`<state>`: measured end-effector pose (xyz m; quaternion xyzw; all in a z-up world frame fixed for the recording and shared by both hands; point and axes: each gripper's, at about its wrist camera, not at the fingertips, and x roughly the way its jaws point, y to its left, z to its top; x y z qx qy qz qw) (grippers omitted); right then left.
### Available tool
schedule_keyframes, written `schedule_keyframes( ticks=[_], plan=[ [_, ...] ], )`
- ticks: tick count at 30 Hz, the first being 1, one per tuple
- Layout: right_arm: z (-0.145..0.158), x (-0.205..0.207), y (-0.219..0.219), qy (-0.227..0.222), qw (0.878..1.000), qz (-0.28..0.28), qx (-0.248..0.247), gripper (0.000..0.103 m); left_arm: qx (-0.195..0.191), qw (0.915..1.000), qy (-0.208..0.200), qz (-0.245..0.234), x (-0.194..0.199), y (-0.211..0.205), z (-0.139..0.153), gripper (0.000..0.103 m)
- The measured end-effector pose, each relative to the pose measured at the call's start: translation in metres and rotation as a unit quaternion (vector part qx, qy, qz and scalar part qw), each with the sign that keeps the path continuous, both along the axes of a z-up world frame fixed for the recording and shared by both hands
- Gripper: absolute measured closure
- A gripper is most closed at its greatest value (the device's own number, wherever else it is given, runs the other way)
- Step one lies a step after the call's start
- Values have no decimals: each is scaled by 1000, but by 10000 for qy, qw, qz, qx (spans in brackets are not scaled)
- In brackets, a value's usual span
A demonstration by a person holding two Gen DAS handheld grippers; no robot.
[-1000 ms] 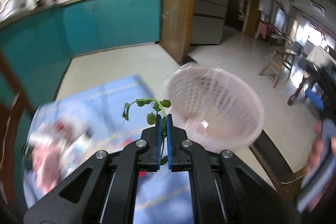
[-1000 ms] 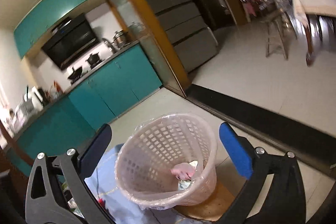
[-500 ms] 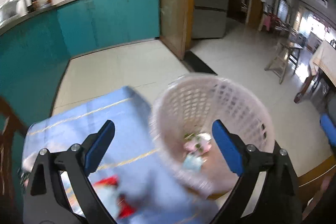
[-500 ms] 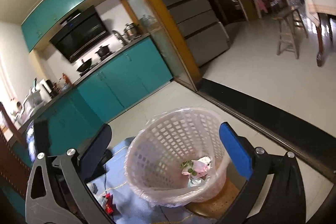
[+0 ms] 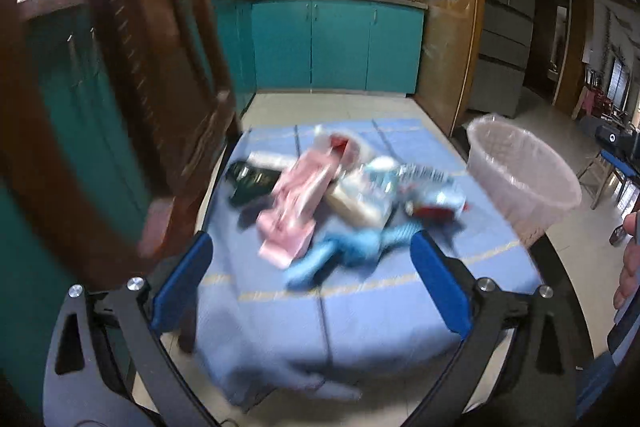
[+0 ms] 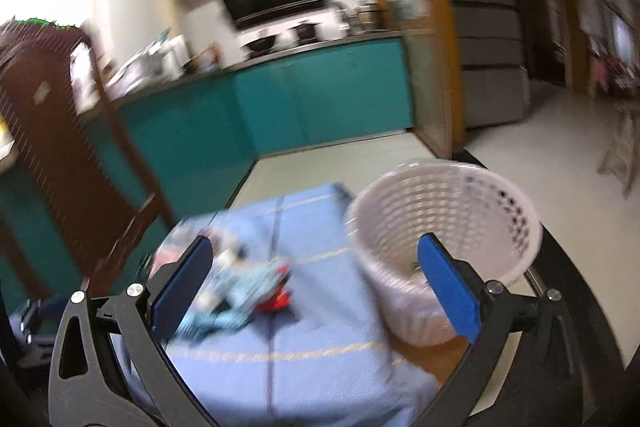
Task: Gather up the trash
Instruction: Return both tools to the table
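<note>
Trash (image 5: 344, 195) lies heaped on the blue cloth (image 5: 360, 311) that covers our bench, near the middle of it: a pink carton (image 5: 298, 203), a dark packet (image 5: 250, 179) to its left, a pale blue wrapper (image 5: 344, 255) at the near edge of the heap, and a red-and-silver packet (image 5: 434, 205) on its right. The blur keeps us from reading any labels. A lined white basket (image 5: 520, 179) stands at the right edge of the bench, apart from the heap; in the right wrist view we see the basket (image 6: 444, 227) with a little green and pink stuff low inside, too smeared to name.

Our left gripper (image 5: 310, 277) hangs over the near part of the cloth, pointing down toward the heap. Its jaws have just been opening and now stand wide apart, with nothing between them; the blue pads touch no trash. Our right gripper (image 6: 316, 285) is also spread wide and holds nothing; its left pad shows in front of the heap, its right pad in front of the basket's wall. A dark wooden chair (image 5: 132, 75) stands just beside the bench on the left. At the right edge of the left wrist view a hand (image 5: 628, 267) shows.
</note>
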<state>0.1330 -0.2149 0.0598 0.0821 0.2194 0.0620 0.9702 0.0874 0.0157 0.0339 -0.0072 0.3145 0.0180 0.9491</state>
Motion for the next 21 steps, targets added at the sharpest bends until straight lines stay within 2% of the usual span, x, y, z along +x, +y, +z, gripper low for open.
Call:
schedule_keyframes(
  ticks=[3,6,11,16,21],
  plan=[
    [-10,-22,32,31,9986,320,-427,3,38,9999,99,86,-11,7,-7,4],
    [-19,-40,45,99,9971,522,-542,3,91,9999,132,34,-19,5,-14,4],
    [-29,-59,48,130,9965,726,-394,3,115,9995,250,-152,-15,-8,-22,4],
    [-33,-51,48,277,9965,738,-265,3,-90,9991,382,-129,-5,-14,-29,4],
    [-32,-53,47,256,9966,721,-303,3,16,9988,440,-192,-5,-16,-35,4]
  ],
)
